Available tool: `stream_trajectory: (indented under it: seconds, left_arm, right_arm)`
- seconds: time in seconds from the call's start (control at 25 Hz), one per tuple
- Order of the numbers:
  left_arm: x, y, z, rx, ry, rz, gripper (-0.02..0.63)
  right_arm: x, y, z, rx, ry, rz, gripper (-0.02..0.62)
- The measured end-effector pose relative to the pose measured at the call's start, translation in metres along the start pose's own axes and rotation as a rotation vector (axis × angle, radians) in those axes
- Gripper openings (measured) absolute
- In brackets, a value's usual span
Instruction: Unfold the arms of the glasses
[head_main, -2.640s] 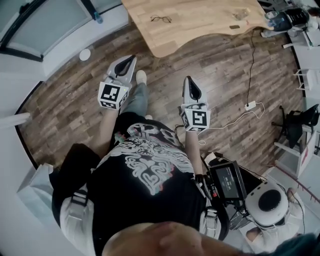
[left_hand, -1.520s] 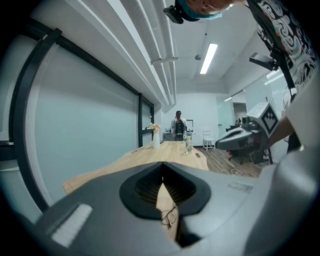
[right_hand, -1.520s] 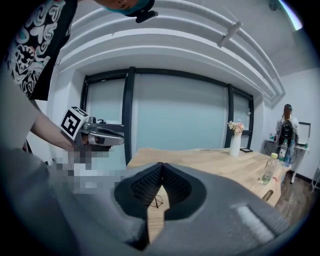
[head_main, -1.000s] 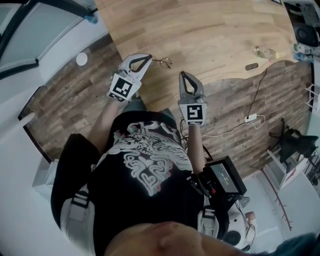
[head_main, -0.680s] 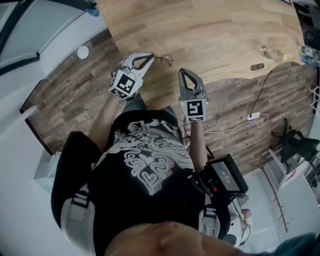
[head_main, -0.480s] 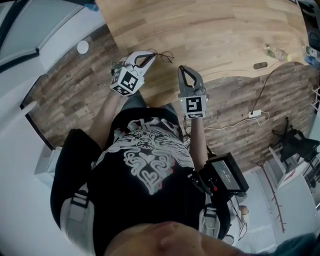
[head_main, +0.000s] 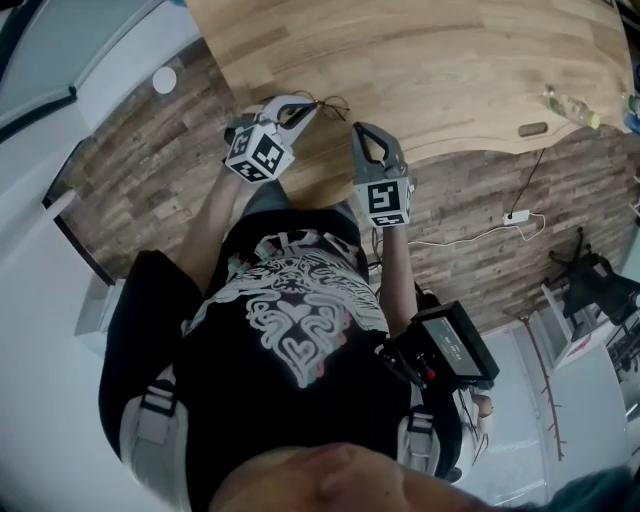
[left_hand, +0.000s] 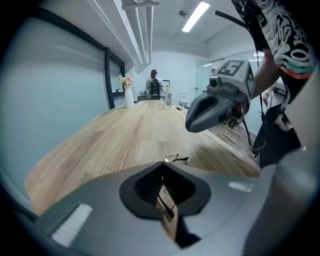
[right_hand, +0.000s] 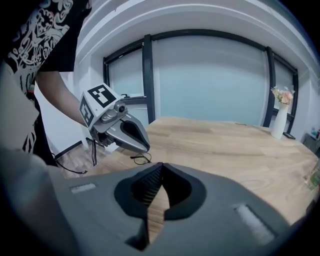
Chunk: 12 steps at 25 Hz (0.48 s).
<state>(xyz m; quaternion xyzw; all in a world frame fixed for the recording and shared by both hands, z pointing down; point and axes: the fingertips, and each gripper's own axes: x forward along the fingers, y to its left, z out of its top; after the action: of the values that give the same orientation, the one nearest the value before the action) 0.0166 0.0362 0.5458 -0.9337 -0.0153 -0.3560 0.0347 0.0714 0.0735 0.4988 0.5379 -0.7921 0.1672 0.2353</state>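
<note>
Step in hand was the grab; arms weren't unfolded yet. Your left gripper had its jaws pressed together on what looked like a thin arm of the glasses. The rest of them sat on the table just past its tip. Your right gripper was closed on nothing, hovering near the left one's right side, apart from the glasses. Next move, I'd judge: spread the right jaws, take the free arm, swing it out gently. The wire's thin and could slip.
</note>
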Motion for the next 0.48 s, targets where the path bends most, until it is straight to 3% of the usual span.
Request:
stream_trajectory:
  seconds: [0.28, 0.48]
  left_arm:
    - [0.012, -0.003, -0.008, -0.003, 0.034, -0.056, -0.009]
    - [0.02, -0.006, -0.01, -0.035, 0.063, -0.128, 0.079]
  right_arm:
    - [0.017, -0.002, -0.014, -0.035, 0.072, 0.036, 0.0]
    - [0.03, 0.0, -0.017, -0.032, 0.075, 0.087, 0.011]
